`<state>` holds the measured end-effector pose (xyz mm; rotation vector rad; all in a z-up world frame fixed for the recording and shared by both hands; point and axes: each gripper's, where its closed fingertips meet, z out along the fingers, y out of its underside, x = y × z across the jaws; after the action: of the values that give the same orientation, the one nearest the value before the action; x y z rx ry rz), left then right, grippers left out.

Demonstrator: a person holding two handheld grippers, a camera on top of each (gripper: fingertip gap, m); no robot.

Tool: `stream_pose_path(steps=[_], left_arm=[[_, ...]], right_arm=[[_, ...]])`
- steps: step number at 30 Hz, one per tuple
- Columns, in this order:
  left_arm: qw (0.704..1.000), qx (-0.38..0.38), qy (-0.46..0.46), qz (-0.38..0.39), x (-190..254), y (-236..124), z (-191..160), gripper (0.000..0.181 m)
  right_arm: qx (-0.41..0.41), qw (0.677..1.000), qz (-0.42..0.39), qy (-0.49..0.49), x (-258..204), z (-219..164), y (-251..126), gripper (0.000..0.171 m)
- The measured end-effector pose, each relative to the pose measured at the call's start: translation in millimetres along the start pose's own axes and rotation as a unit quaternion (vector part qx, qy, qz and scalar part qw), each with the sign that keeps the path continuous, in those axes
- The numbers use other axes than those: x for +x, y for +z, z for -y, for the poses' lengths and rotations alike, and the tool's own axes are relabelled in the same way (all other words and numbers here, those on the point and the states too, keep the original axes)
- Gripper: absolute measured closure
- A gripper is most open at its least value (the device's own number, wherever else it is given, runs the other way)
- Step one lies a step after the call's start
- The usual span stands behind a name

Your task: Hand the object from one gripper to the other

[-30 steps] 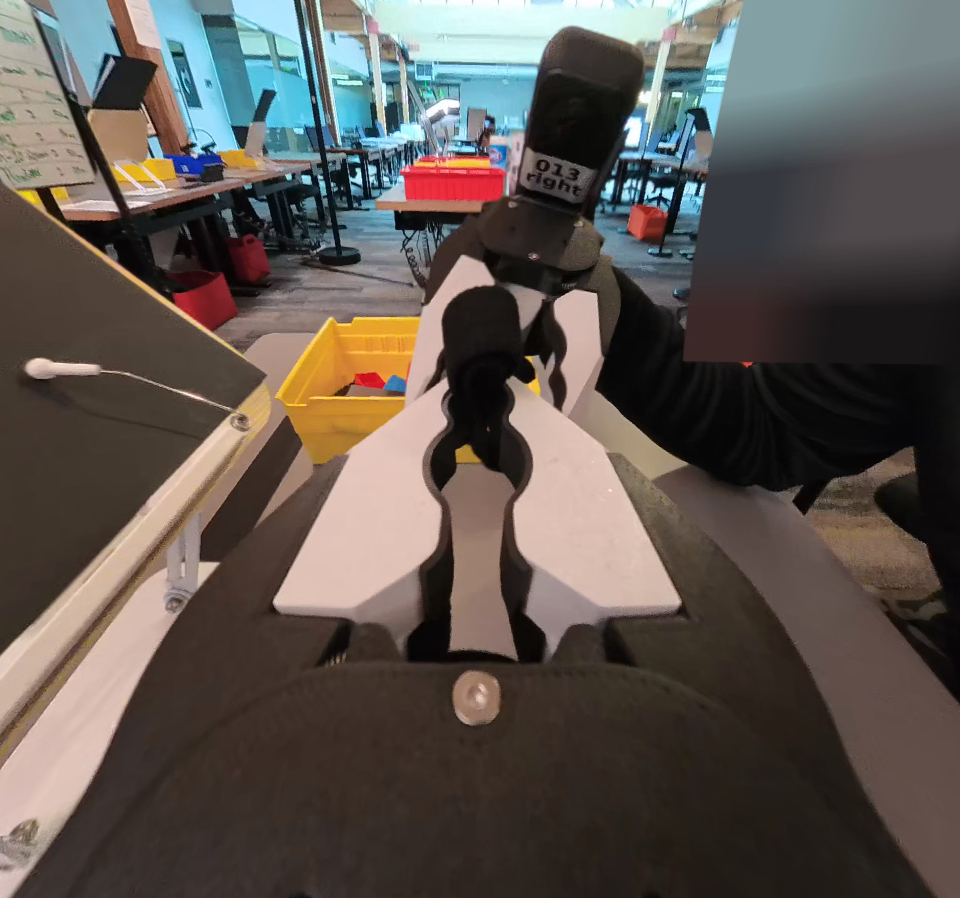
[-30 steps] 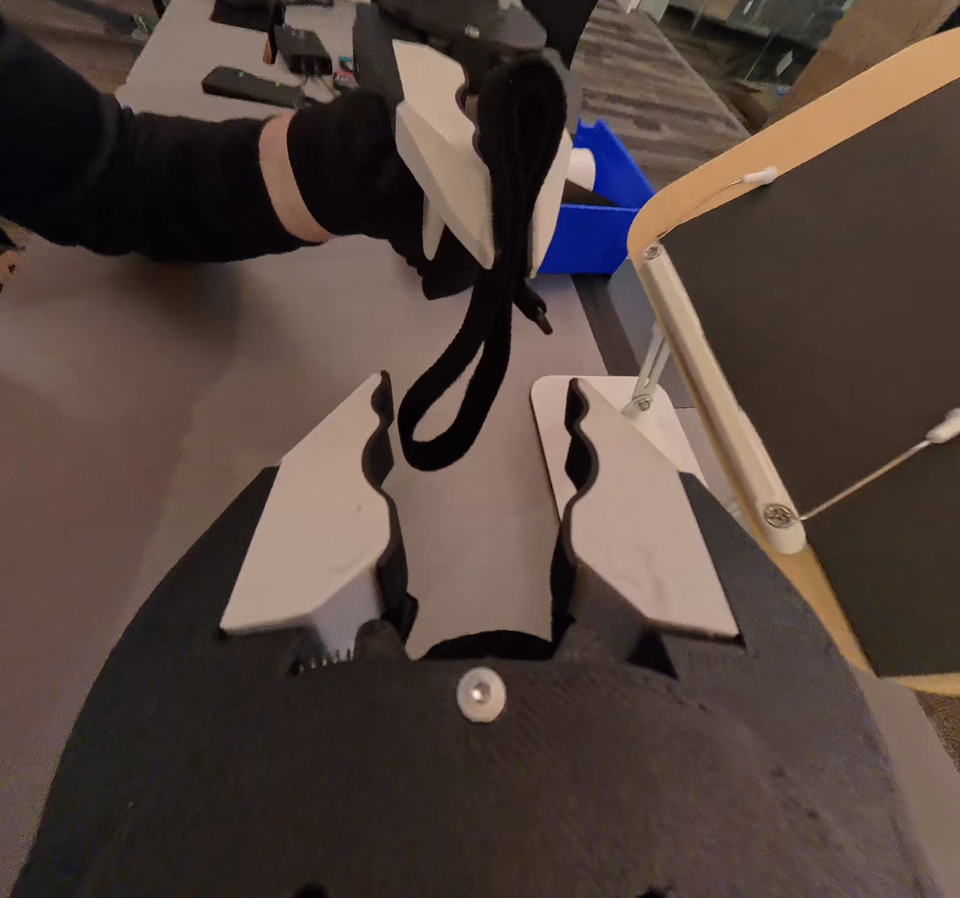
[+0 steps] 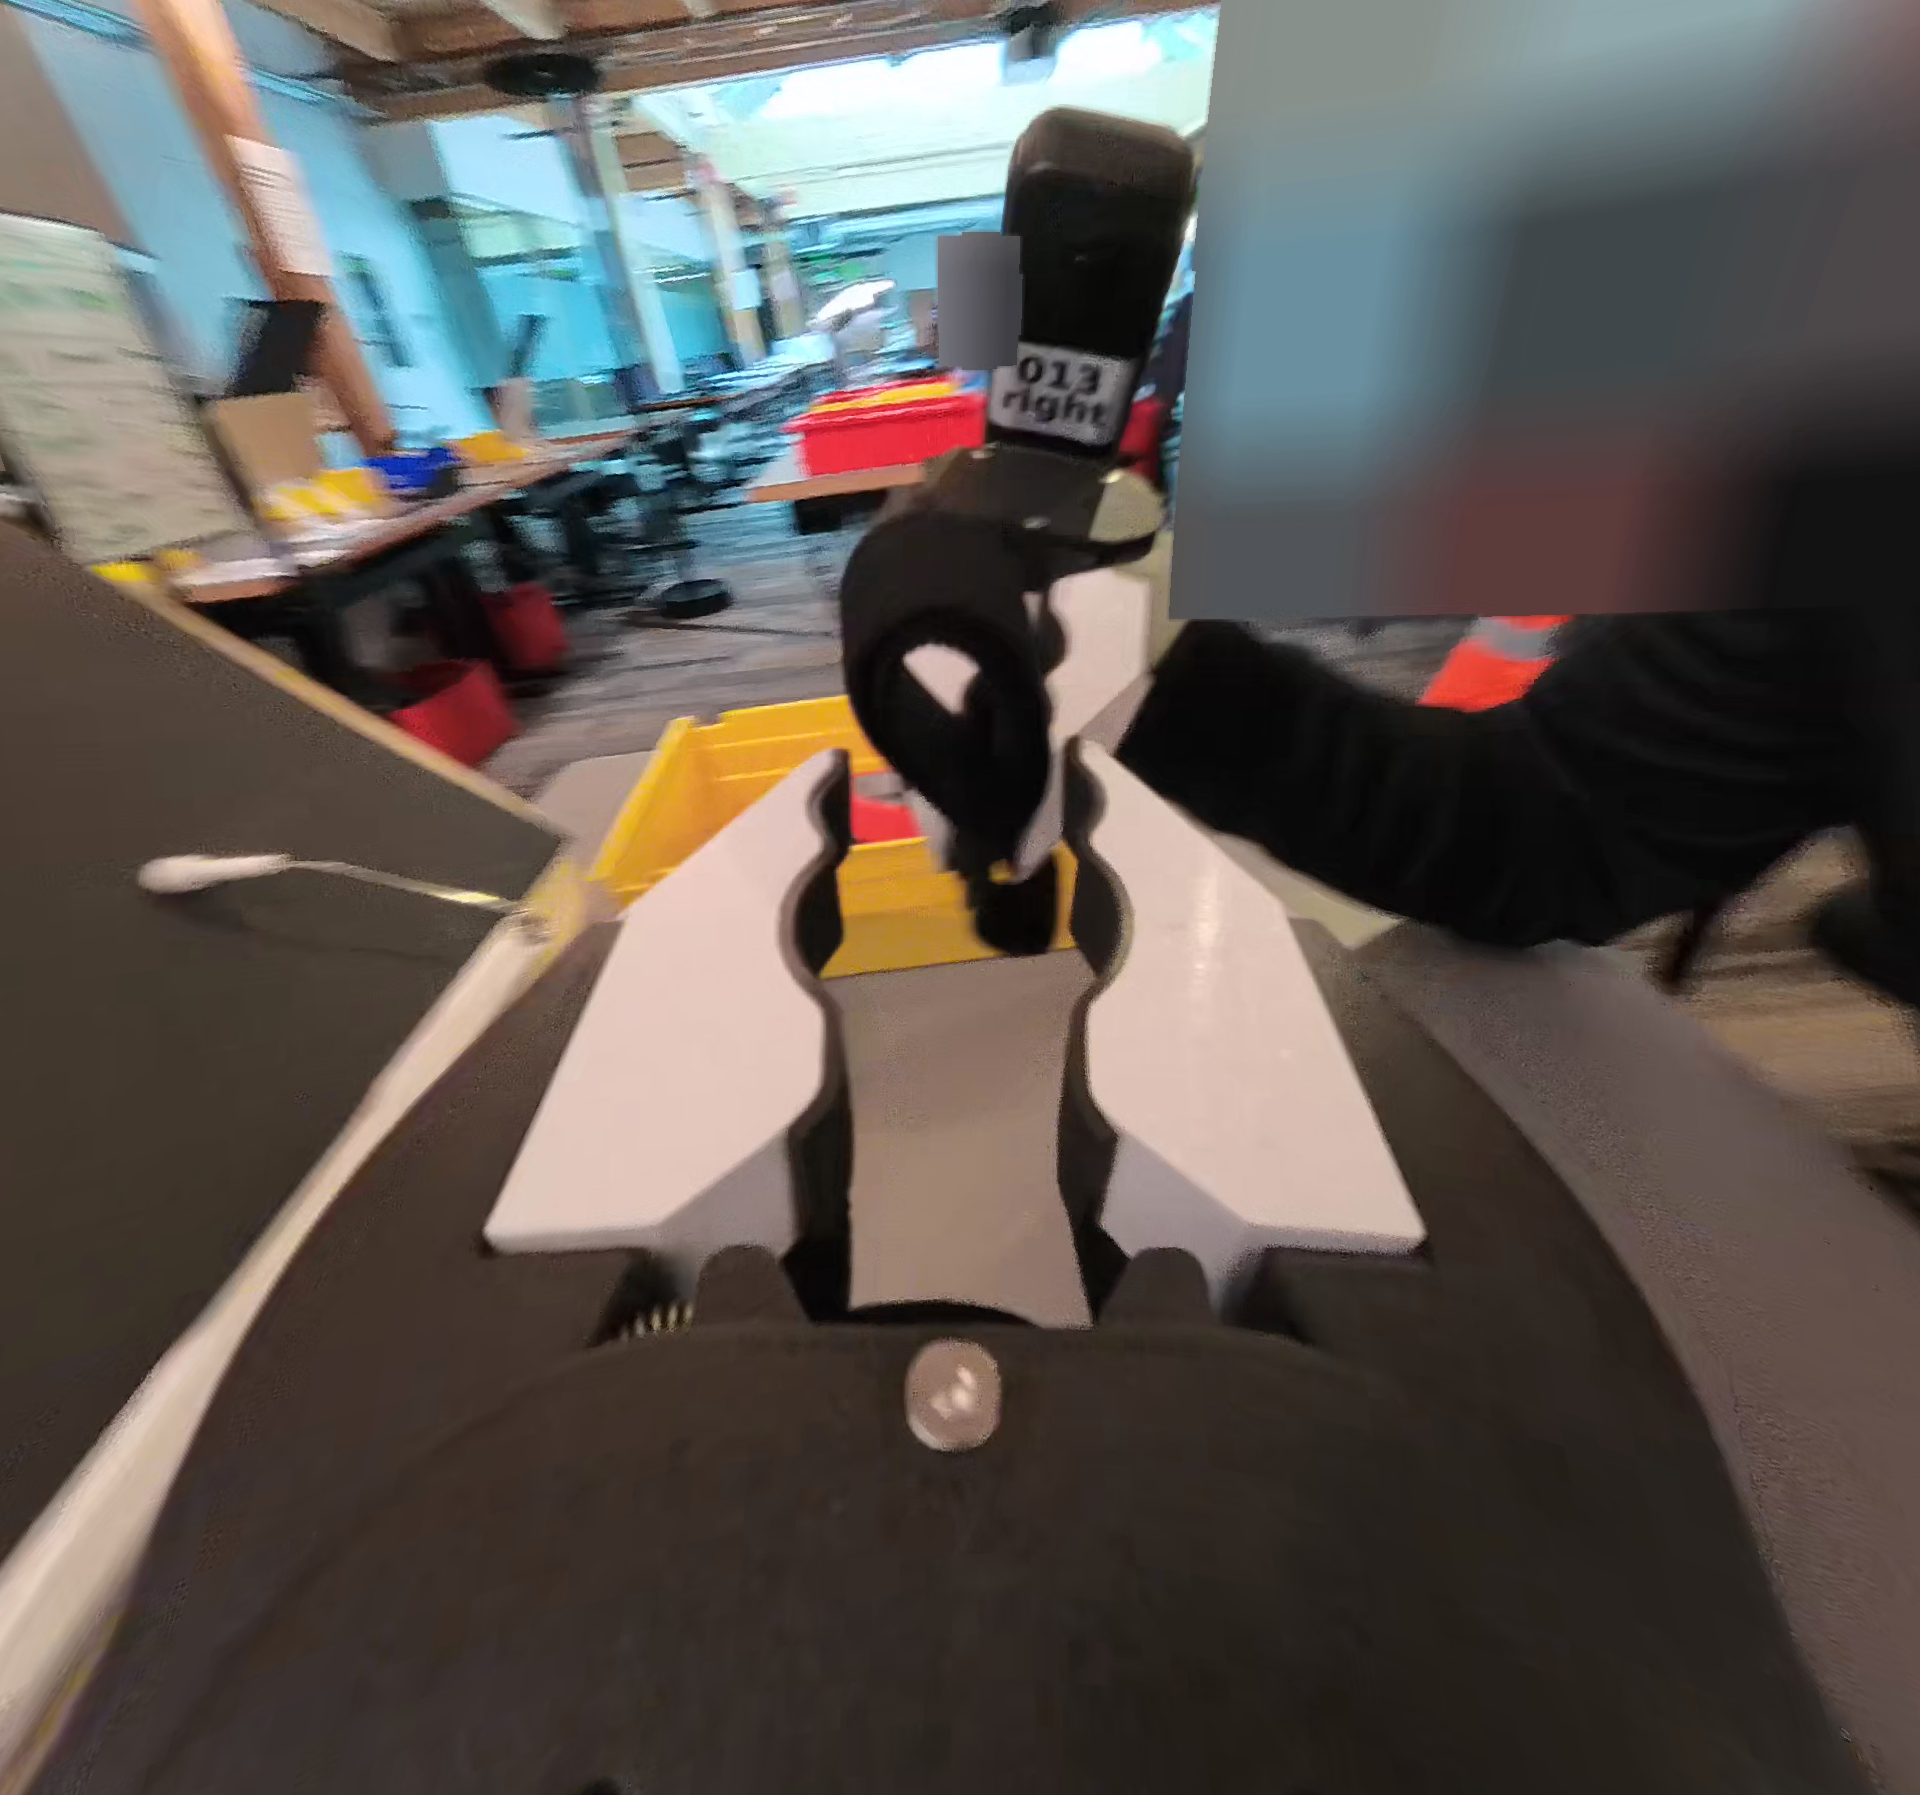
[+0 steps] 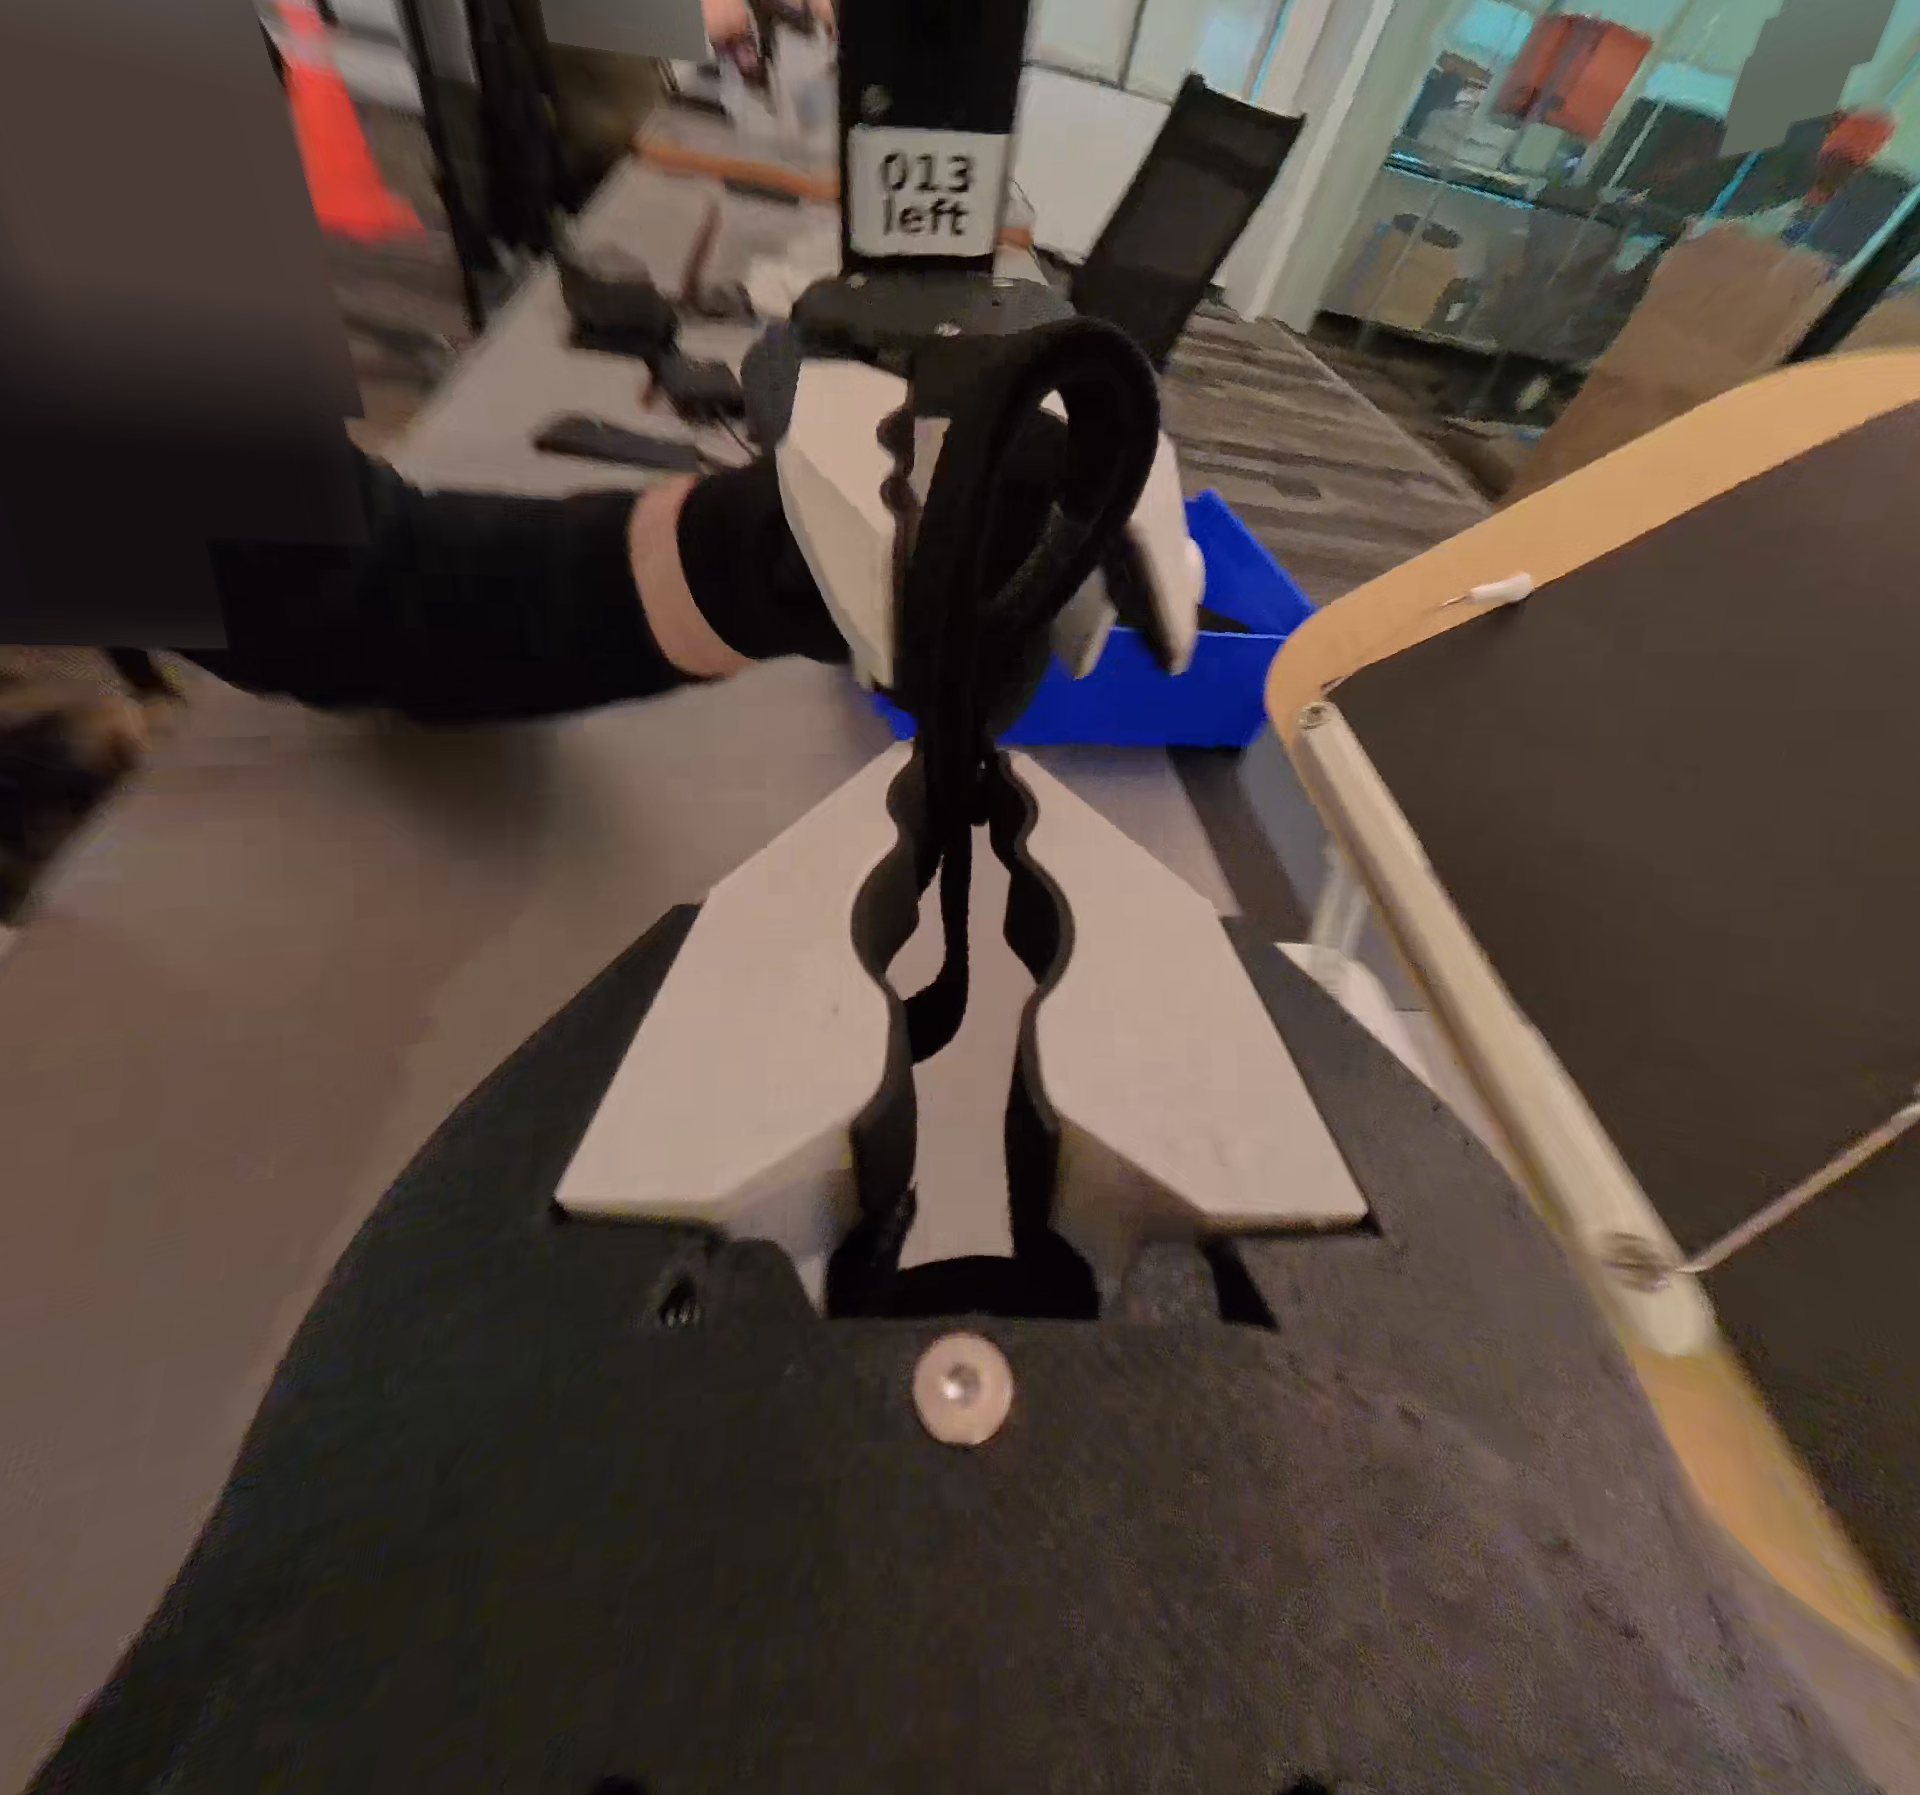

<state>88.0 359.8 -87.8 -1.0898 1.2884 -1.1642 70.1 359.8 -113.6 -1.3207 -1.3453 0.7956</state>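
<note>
So the black strap is up in the air between the two tools right now, well above the grey worktop. The right hand-held gripper has its white fingers squeezed down to a narrow gap with the strap pinched at the tips, and a short bit of it trails back between the wavy black pads. From there the strap rises and curls over into a loop that sits right in front of the left hand-held gripper, which faces it head on. That left one is spread wide, nothing between its fingers, and from its own camera you can see the loop dangling just past its tips, closer to the right finger. Gloved hands in black sleeves hold both tools. There's a yellow bin behind the strap on one side of the worktop and a blue bin on the other, plus a dark tilted board with a pale wooden edge standing just off to the side. Background is pretty blurry.
</note>
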Motion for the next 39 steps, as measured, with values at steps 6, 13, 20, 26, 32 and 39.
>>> stream_pose_path(steps=[6,13,20,26,32,39], left_arm=[[0.898,-0.105,0.356,0.234,-34.4,-14.6,4.1,0.108],[0.749,-0.206,0.565,0.279,-28.8,-1.0,-6.6,0.102],[0.717,-0.229,0.607,0.257,-19.7,13.9,-24.3,0.135],[0.755,-0.240,0.548,0.268,-26.5,9.0,-29.8,0.173],[0.881,-0.240,0.313,0.260,-38.0,-7.3,-49.4,0.174],[0.955,-0.194,0.104,0.201,-20.6,-13.8,-75.5,0.174]], right_arm=[[0.024,0.985,0.067,0.160,5.0,-12.7,-5.8,0.163],[0.000,0.975,0.107,0.196,-4.0,-25.2,-12.0,0.163],[-0.025,0.969,0.148,0.195,-23.5,-27.2,-7.0,0.163],[-0.014,0.976,0.115,0.182,-16.7,-19.3,-3.5,0.147],[0.044,0.992,0.004,0.117,2.4,14.9,-17.9,0.103],[0.048,0.994,-0.085,0.045,-16.2,18.7,-31.7,0.098]])
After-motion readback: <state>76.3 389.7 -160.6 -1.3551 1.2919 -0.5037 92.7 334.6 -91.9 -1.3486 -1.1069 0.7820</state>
